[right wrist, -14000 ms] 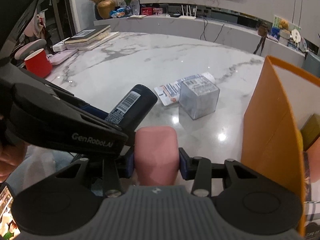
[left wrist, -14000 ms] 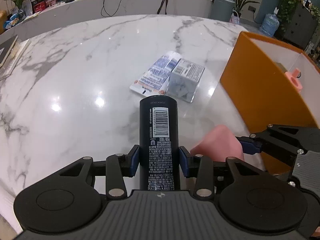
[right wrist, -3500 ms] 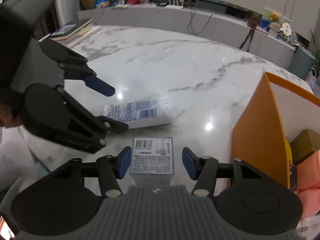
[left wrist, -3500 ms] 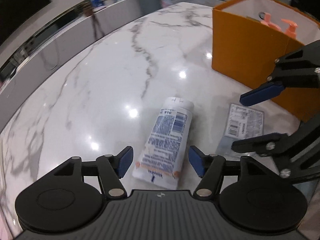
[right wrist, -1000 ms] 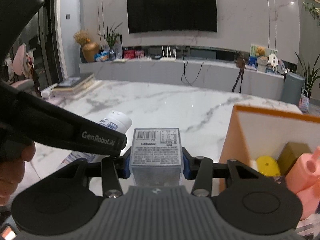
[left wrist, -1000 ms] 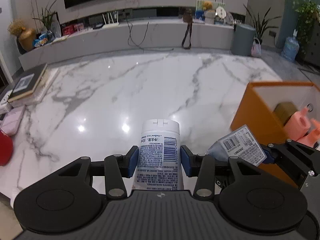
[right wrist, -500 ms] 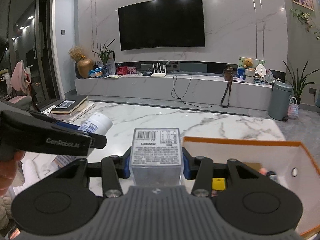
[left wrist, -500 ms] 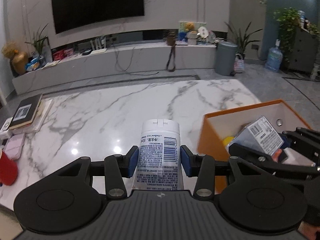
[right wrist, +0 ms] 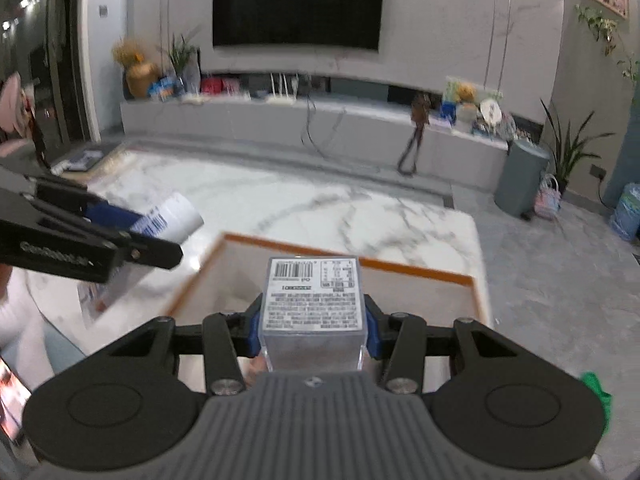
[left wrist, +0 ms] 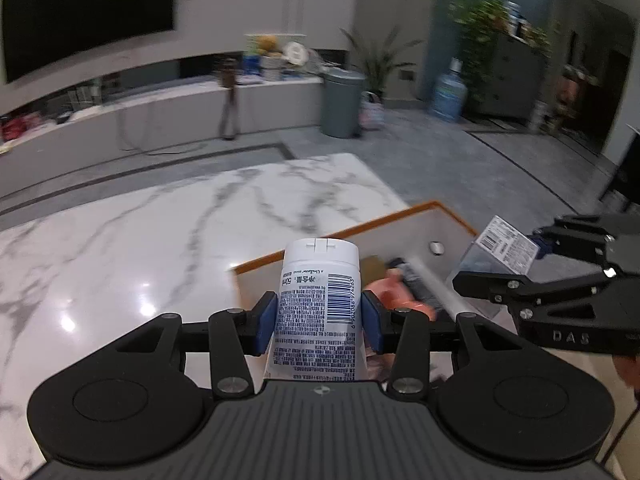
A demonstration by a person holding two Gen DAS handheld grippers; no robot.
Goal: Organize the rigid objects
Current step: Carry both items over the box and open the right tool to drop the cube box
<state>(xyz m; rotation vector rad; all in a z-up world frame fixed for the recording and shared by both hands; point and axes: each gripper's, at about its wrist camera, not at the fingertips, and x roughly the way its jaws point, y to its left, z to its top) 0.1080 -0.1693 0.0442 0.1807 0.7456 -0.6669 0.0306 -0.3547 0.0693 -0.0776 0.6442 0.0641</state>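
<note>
A: Where do the two loads sit against the orange box [right wrist: 424, 270]?

B: Both hang above it. The right gripper [right wrist: 312, 330] has its fingers closed on the clear plastic cube [right wrist: 314, 300], and that cube is over the near half of the box's open top, so the drop lies straight below it. The left gripper [left wrist: 319, 322] grips the white tube [left wrist: 318, 304] by its sides; the tube's long axis runs along the fingers, cap end pointing away toward the far wall of the box.

A: Which hand is nearer the opening?

B: I judge the right one. The tube in the left is only just past the box's near corner, beside the marble worktop [left wrist: 160, 236], while the cube is well inside the rim.

A: And how do they look?

B: The tube is white with dense blue print and a barcode, flat cap on top. The cube is transparent with a white printed label and barcode on its upper face. Inside the box a pink bottle [left wrist: 394, 292] and a dark item show, blurred.
</note>
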